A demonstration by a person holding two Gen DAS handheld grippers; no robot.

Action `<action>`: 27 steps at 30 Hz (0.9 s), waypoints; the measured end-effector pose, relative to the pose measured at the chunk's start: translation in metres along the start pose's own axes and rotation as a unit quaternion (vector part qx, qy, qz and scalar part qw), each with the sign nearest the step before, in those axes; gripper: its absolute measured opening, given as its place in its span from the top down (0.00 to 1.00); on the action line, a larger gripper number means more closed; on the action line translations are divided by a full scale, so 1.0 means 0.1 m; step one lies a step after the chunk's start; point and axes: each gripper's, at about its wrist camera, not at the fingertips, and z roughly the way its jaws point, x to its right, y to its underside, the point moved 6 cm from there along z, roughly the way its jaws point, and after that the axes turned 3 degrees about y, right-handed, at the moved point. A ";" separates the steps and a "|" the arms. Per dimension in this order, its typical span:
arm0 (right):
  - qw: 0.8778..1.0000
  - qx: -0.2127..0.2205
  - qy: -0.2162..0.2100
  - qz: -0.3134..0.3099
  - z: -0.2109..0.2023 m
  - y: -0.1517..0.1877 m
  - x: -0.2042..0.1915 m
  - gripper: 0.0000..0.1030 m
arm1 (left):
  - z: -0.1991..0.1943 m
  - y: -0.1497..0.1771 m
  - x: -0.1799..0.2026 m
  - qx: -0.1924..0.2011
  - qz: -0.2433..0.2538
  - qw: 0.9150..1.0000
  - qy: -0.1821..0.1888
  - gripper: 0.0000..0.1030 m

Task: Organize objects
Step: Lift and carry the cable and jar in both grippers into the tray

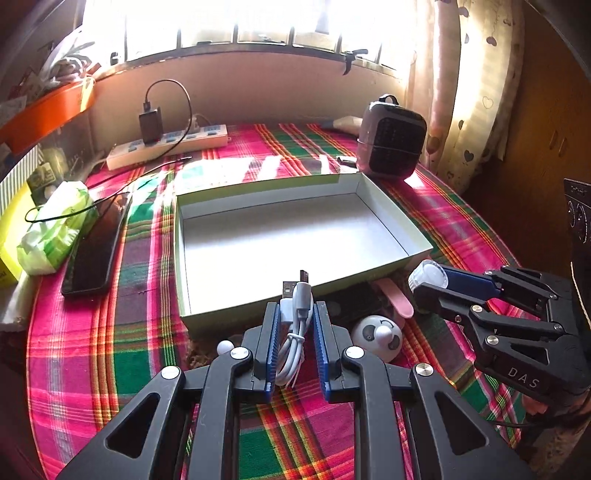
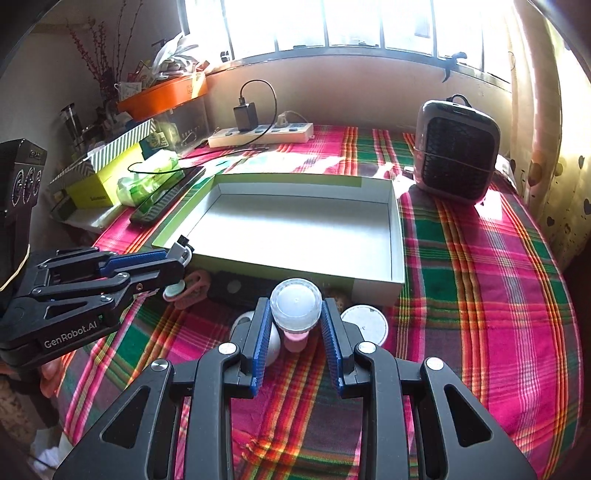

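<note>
Left gripper [image 1: 295, 325] clamps a coiled white USB cable [image 1: 295, 317]. Right gripper [image 2: 295, 325] grips a small clear-capped bottle [image 2: 295, 306] before the open box [image 2: 397, 236].

Both wrist cameras sit close behind their jaws, angled down toward the window. Both views share the open box [image 1: 295, 236] [image 2: 303, 229] just ahead.

Barred window [image 2: 369, 22] spans the back wall, blown out by daylight; sun patches fall on the plaid tablecloth [image 2: 480, 258]. Beige wall [image 1: 258, 92] under the sill. Heart-print curtain [image 1: 461, 110] at right, wooden cabinet [image 1: 546, 129] beside it. Left side: cluttered shelf with an orange tray [image 2: 162, 96] and dried branches [image 2: 99, 55].
</note>
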 end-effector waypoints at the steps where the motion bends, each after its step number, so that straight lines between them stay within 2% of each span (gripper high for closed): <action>1: 1.000 0.000 -0.002 0.000 0.02 -0.04 0.00 0.72 | 0.02 -0.03 -0.02 0.001 -0.002 1.000 0.001 0.84; 16: 0.999 -0.033 -0.024 0.000 0.59 -0.63 -0.01 0.72 | 0.42 -0.45 -0.36 -0.009 -0.030 0.999 -0.013 0.84; 27: 0.997 -0.071 -0.021 0.008 1.09 -0.81 0.04 0.72 | 0.76 -0.63 -0.55 -0.031 -0.038 0.998 -0.030 0.84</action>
